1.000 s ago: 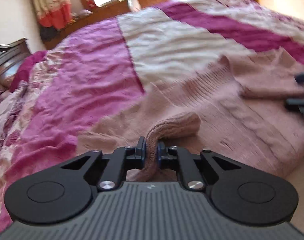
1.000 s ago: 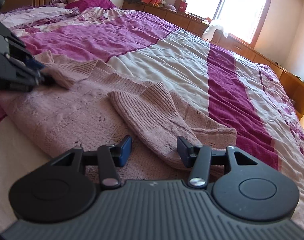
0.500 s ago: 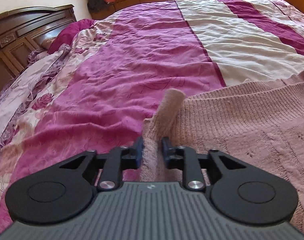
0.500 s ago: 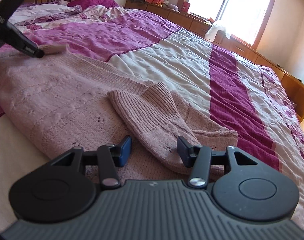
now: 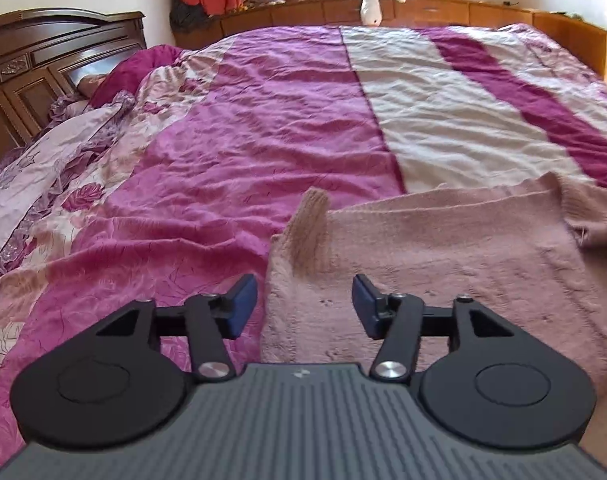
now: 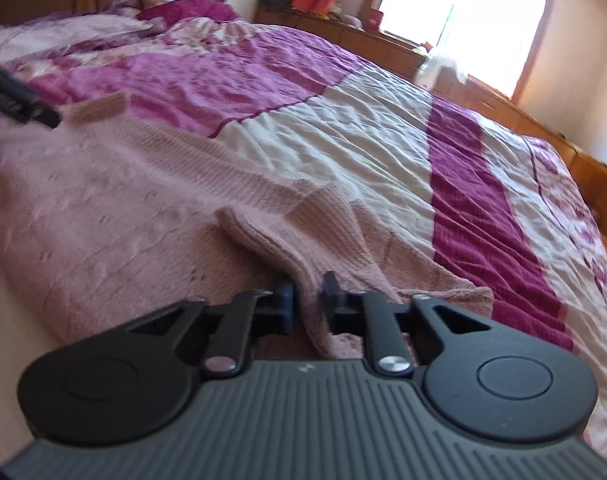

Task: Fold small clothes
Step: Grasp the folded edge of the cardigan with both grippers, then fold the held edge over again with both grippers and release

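Bedroom with a striped bedspread (image 5: 263, 128); a pink sweater (image 5: 443, 248) lies flat on its near edge.
Left gripper (image 5: 304, 306): jaws have just been opening and stand spread, pads clear of the knit; the sweater's corner lies between and just ahead of them, one cuff (image 5: 309, 232) standing upright beyond. Right gripper (image 6: 306, 300): jaws have just been closing and now pinch a sleeve fold (image 6: 287, 240), which runs ahead of them across the sweater body.
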The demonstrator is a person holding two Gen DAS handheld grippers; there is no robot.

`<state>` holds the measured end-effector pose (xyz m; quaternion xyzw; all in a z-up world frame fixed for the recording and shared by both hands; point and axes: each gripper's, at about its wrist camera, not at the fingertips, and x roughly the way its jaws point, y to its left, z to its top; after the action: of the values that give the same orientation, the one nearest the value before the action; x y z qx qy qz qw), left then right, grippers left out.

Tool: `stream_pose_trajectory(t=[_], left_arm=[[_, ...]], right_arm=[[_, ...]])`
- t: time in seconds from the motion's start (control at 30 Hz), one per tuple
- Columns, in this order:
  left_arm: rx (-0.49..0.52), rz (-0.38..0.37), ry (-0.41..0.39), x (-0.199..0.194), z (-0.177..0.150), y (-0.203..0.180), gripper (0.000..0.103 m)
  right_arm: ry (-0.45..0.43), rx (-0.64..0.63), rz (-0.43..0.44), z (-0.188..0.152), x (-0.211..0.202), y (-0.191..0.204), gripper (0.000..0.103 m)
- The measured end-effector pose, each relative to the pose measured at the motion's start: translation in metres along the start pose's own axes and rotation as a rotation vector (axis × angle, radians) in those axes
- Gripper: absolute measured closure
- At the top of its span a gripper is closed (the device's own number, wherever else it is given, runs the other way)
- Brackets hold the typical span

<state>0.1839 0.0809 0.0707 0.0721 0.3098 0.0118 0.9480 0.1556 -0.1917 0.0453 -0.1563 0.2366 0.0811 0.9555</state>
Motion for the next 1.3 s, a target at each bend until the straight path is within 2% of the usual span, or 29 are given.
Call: stream_pose_trajectory(t=[0.1, 0.2, 0.33, 0.47, 0.6, 0.7, 0.8, 0.97, 1.07, 1.17, 1.3], left_arm=[[0.005, -0.014, 0.001, -0.002, 0.001, -0.003, 0.035], [0.005, -0.018, 0.017, 0.002, -0.001, -0.005, 0.034], [-0.013, -0.007, 0.045, 0.016, -0.006, -0.003, 0.034], [-0.036, 0.006, 0.076, 0.032, -0.011, 0.003, 0.034], [-0.06, -0.002, 0.068, 0.037, -0.006, 0.011, 0.034], [-0.077, -0.023, 0.04, 0.039, 0.004, 0.017, 0.034], [-0.084, -0.028, 0.021, 0.047, 0.014, 0.019, 0.034], [-0.12, 0.035, 0.045, 0.077, 0.026, 0.026, 0.034], [-0.155, 0.082, 0.093, 0.098, 0.023, 0.034, 0.034], [-0.231, 0.066, 0.121, 0.108, 0.017, 0.047, 0.026], [-0.264, 0.053, 0.137, 0.107, 0.015, 0.056, 0.023]], right_arm=[[-0.046, 0.134, -0.039, 0.011, -0.007, -0.026, 0.092], [-0.066, 0.231, -0.114, 0.017, -0.006, -0.056, 0.092], [0.002, 0.335, -0.183, 0.006, 0.013, -0.093, 0.092], [0.129, 0.37, -0.247, -0.018, 0.041, -0.112, 0.09], [0.153, 0.42, -0.274, -0.036, 0.043, -0.123, 0.089], [0.126, 0.501, -0.252, -0.039, 0.025, -0.127, 0.089], [0.071, 0.519, -0.221, -0.036, 0.004, -0.122, 0.089], [-0.009, 0.497, -0.112, -0.027, -0.02, -0.104, 0.088], [0.009, 0.464, -0.05, -0.03, -0.017, -0.092, 0.088], [0.076, 0.443, -0.055, -0.042, -0.001, -0.085, 0.09], [0.051, 0.443, -0.062, -0.046, 0.003, -0.083, 0.091]])
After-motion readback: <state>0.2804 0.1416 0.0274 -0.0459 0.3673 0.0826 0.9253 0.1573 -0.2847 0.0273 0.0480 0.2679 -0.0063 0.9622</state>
